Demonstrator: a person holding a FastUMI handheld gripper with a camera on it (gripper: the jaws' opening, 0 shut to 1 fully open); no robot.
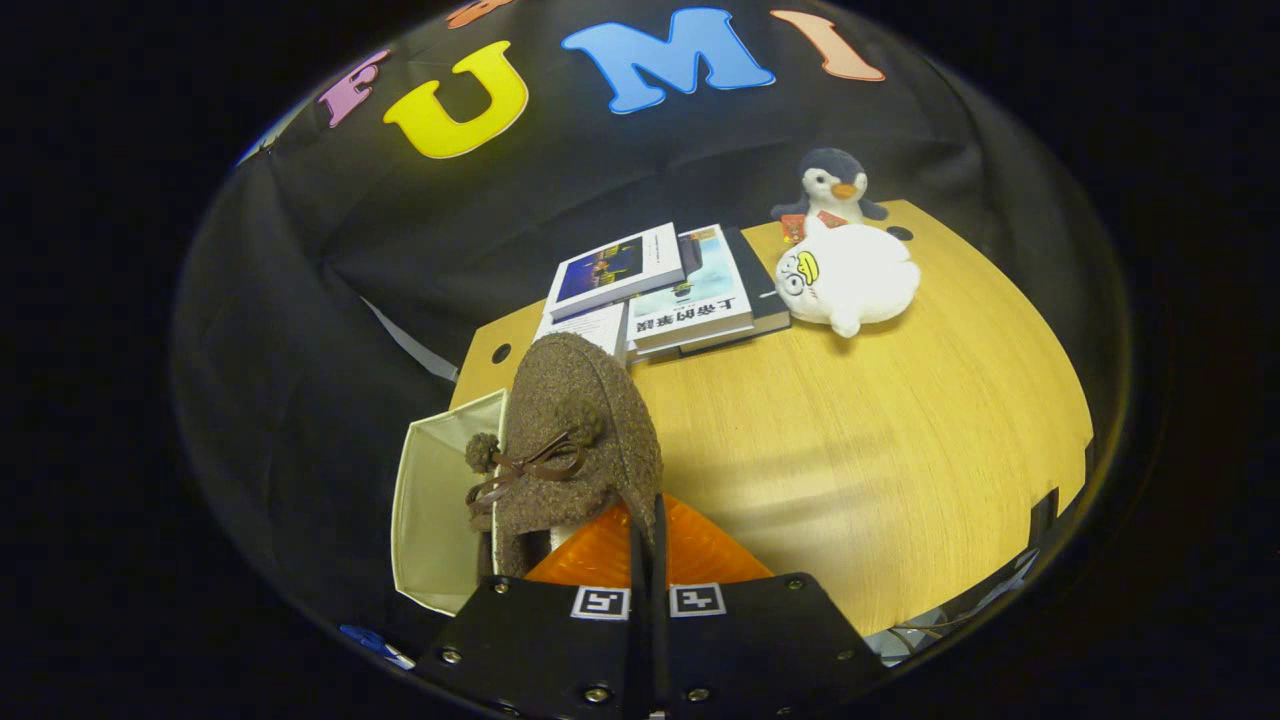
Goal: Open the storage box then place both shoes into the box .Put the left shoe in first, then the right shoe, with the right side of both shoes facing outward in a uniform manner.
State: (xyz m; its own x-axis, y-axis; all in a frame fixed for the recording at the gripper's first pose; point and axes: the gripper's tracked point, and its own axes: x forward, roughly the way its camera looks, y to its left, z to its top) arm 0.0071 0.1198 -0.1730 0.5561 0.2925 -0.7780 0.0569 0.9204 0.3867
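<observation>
A brown fuzzy shoe (580,420) with a brown lace bow and pom-poms hangs just ahead of my fingers, toe pointing away from me. My gripper (648,560) is shut on the shoe, with a thin dark edge at its rear pinched between the two fingers. Under the shoe and to its left sits the pale storage box (435,500), at the left end of the wooden table (880,450). One cream wall of the box shows; the shoe and my fingers hide the rest of it.
A stack of books (670,290) lies beyond the shoe at the table's far side. A white plush toy (850,275) and a penguin plush (832,185) sit at the far right. The bare wooden top stretches to my right.
</observation>
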